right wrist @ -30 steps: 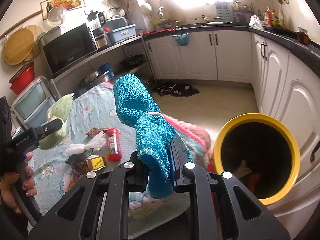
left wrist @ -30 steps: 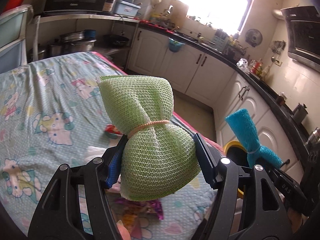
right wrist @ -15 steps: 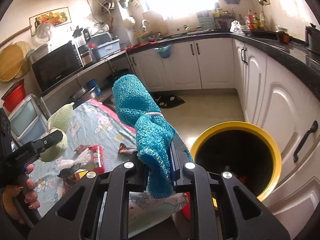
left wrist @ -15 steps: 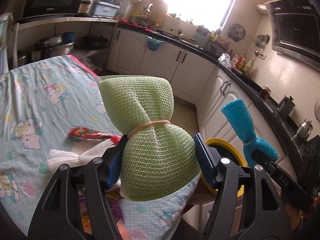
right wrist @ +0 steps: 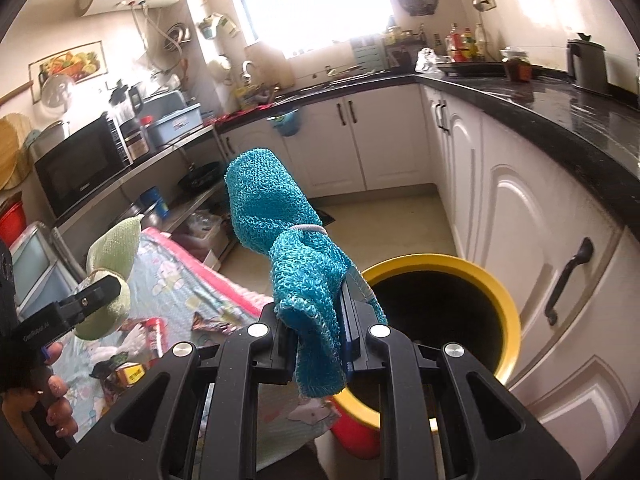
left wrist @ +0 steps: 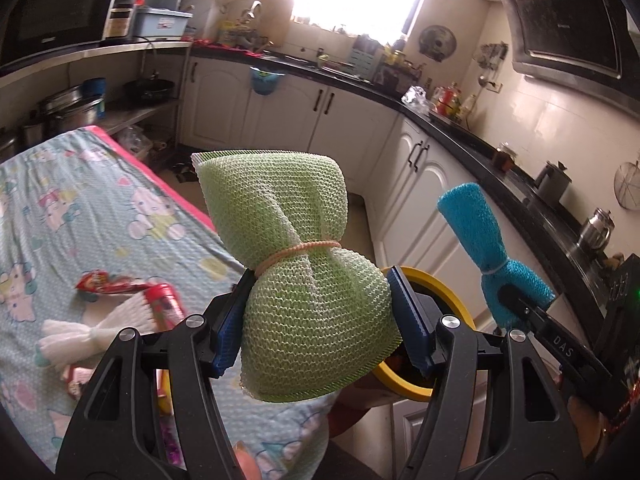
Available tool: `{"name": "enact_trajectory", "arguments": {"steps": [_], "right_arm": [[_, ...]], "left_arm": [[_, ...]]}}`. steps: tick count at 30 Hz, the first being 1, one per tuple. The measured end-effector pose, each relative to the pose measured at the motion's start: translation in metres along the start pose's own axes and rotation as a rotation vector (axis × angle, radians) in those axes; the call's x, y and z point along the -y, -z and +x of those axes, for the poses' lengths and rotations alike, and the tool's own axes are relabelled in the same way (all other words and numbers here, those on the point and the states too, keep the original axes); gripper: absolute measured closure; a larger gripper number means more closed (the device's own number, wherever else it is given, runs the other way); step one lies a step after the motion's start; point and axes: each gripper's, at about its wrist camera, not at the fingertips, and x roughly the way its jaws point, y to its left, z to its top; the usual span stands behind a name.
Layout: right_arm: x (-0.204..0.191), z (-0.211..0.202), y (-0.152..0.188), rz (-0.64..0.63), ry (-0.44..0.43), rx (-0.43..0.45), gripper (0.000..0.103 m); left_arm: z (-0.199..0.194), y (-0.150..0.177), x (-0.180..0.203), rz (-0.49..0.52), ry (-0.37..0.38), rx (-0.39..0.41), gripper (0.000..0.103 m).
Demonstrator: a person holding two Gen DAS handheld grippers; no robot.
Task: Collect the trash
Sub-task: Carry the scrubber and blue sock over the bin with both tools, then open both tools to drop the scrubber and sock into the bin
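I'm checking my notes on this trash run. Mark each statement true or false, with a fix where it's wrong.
1. The left gripper holds a green mesh cloth. True.
2. The right gripper is empty. False: its jaws clamp a blue mesh cloth.
3. The bin has a yellow rim. True.
4. Each cloth is tied round its middle with a band. True.
5. The table is bare wood. False: a cartoon-print cover lies on it.
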Motion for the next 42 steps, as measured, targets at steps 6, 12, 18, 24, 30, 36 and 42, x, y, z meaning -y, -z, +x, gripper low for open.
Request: {"name": "enact_trajectory", "arguments": {"steps": [6, 12, 18, 24, 30, 36, 42], "right_arm": [[0.023, -0.001, 0.001, 0.034, 0.05, 0.013, 0.087], [0.046, -0.001, 0.0, 0.08, 0.08, 0.024, 0.087], [0.065, 0.004, 0.004, 0.112, 0.124, 0.011, 0.087], [0.084, 0.017, 0.01, 0.153, 0.165, -0.022, 0.087], [0.096, 0.029, 0.02, 0.18, 0.186, -0.058, 0.087], [0.102, 0.044, 0.028, 0.198, 0.203, -0.103, 0.087], [0.106, 0.058, 0.04, 0.218, 0.216, -0.145, 0.086]], "left_arm": [[0.018, 0.0, 0.024, 0.04, 0.031, -0.024, 0.046], [0.035, 0.002, 0.044, 0.074, 0.063, -0.051, 0.046], [0.055, 0.008, 0.062, 0.1, 0.089, -0.091, 0.046], [0.077, 0.014, 0.076, 0.121, 0.11, -0.137, 0.045], [0.1, 0.018, 0.088, 0.144, 0.12, -0.175, 0.045], [0.124, 0.026, 0.097, 0.15, 0.139, -0.228, 0.045], [0.149, 0.032, 0.101, 0.14, 0.163, -0.289, 0.044]]}}
